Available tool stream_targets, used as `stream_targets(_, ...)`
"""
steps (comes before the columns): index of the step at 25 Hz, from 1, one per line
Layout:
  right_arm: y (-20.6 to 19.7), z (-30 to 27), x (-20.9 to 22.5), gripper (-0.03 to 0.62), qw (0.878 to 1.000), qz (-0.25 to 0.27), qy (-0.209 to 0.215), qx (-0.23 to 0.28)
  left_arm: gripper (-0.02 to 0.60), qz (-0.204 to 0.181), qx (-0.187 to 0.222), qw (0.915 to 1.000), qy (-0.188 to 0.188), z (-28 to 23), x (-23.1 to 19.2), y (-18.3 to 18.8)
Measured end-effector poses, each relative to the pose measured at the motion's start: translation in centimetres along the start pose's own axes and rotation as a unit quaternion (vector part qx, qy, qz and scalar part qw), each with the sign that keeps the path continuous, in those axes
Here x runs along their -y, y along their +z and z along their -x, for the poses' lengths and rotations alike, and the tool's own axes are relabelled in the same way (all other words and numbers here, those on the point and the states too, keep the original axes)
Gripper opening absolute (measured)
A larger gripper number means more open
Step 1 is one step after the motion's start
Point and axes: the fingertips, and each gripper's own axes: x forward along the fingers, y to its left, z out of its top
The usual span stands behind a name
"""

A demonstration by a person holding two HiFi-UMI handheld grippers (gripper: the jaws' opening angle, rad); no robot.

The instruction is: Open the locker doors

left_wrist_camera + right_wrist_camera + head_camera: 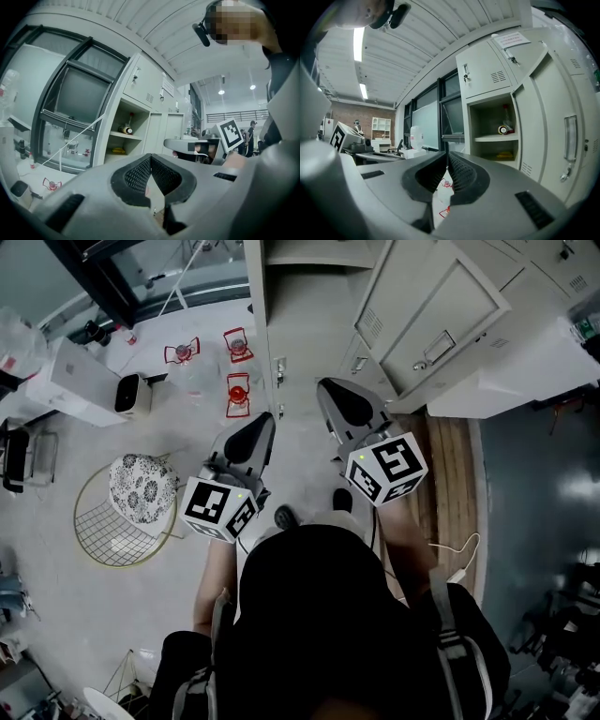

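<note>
Floor: toward its left edge we see a wire stool [112, 531] with a patterned cushion, and red-framed items [237, 393] nearer the lockers.
Left tool [266, 419]: jaws closed on nothing. We hold it level, aimed at the lockers and clear of them.
Right tool [325, 386]: jaws together too, empty, near the left tool and touching no door.
Lockers: one open door [439, 317] stands swung out to the right. Its compartment [494, 133] shows a shelf with a bottle [504, 129] lying on it. The upper door [485, 70] is shut.
</note>
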Motion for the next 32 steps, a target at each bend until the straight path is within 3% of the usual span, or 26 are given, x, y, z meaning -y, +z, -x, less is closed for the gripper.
stream_targets(9,-0.8,-0.7,-1.9,0.008,1.0,0.009,0.025,-0.014,0.017,0.008,-0.003,0.9998,0.017,0.2,-1.2,-0.2)
stream_targets(32,-1.4,-0.6,-2.3,0.006,0.999,0.004,0.028,-0.021,0.017,0.012,-0.01,0.9997,0.018,0.9,-1.3,-0.7)
